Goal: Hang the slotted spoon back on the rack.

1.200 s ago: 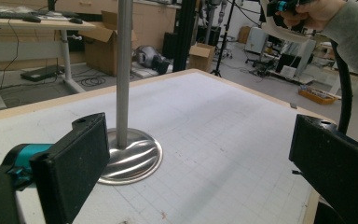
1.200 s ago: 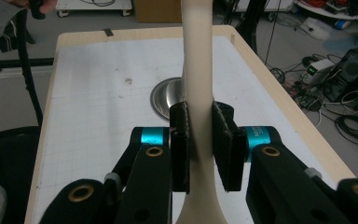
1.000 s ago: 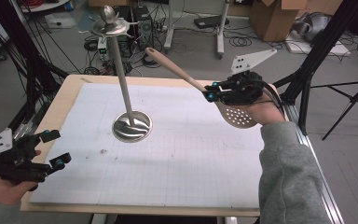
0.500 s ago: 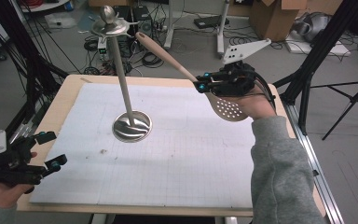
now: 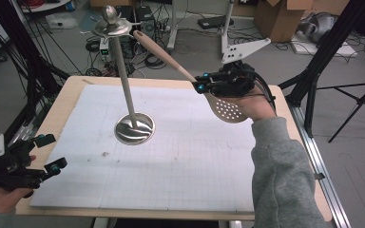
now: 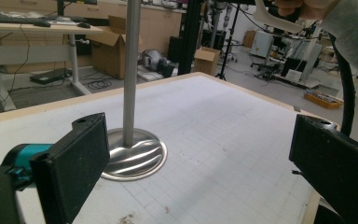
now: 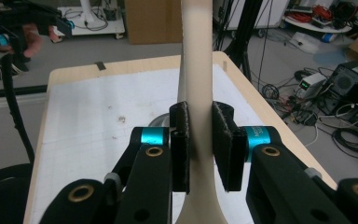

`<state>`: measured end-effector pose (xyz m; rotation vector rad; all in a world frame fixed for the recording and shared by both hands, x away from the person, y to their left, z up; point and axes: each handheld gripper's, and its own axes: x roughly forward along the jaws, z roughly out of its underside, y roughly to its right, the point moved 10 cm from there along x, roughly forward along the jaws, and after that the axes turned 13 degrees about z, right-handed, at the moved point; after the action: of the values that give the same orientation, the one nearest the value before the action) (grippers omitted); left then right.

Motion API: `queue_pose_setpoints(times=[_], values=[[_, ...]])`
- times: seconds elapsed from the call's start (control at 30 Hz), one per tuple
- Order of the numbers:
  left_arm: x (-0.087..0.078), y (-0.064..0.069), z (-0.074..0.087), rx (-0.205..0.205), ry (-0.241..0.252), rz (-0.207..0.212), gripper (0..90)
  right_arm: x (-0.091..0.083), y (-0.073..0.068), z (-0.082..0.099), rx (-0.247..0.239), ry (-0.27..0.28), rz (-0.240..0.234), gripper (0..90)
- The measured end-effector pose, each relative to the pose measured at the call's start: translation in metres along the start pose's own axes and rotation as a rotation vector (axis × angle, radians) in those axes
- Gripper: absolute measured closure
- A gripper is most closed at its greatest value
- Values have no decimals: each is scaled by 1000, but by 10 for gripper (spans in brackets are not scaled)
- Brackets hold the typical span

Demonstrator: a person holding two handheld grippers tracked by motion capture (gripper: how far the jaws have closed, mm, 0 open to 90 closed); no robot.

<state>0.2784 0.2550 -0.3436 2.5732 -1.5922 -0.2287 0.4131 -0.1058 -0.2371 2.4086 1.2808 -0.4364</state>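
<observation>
Above the far right of the table (image 5: 66, 102), the right gripper (image 5: 200, 87) pinches a beige slotted spoon (image 5: 228, 109) by the neck of its handle — its perforated bowl hangs near the person's hand, while the long handle slants up and away toward the top of a metal stand (image 5: 134, 128). In the right gripper view the two black pads press on either side of the pale handle (image 7: 198, 93), which rises straight up between them. The stand's round base sits on the white gridded mat (image 5: 180, 161), its thin pole upright and topped with a small hooked disc. At the near left corner, the left gripper (image 5: 47, 152) hovers just off the mat's edge — its jaws spread wide, with nothing between them in the left gripper view, which looks toward the stand's base (image 6: 135, 156).
</observation>
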Motion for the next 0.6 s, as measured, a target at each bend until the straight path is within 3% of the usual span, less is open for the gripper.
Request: queue_pose_setpoints(times=[0.6], values=[[0, 1, 0, 1, -3, 3, 54, 12, 0, 3, 5, -19, 16, 780]])
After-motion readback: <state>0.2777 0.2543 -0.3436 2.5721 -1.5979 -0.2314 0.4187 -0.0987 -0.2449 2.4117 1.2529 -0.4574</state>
